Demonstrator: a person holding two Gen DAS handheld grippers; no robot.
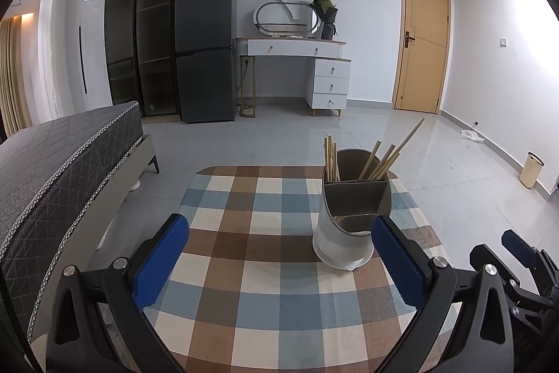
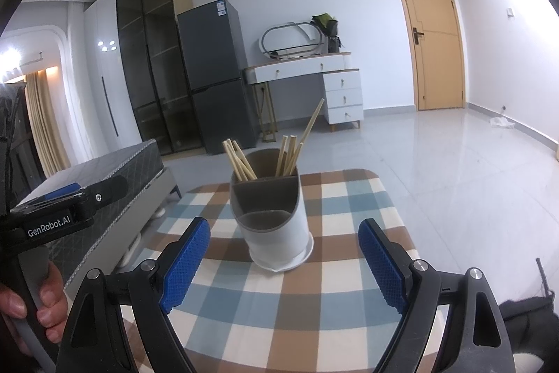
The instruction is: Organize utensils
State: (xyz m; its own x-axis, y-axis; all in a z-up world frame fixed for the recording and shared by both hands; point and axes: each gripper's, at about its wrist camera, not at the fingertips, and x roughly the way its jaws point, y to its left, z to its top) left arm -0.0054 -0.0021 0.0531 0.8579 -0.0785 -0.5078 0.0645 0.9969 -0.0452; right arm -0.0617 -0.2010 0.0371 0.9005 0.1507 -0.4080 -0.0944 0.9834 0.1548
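Observation:
A white and grey utensil holder stands upright on the checkered tablecloth. Several wooden chopsticks stick out of its two rear compartments; the front compartment looks empty. My left gripper is open, with nothing between its blue pads, and the holder sits just ahead of its right finger. My right gripper is also open and empty, with the holder just ahead of the gap between its fingers. In the right wrist view the left gripper's body shows at far left, held by a hand.
A bed runs along the table's left side. Farther back stand a dark fridge, a white dressing table and a wooden door. A small bin sits by the right wall on the tiled floor.

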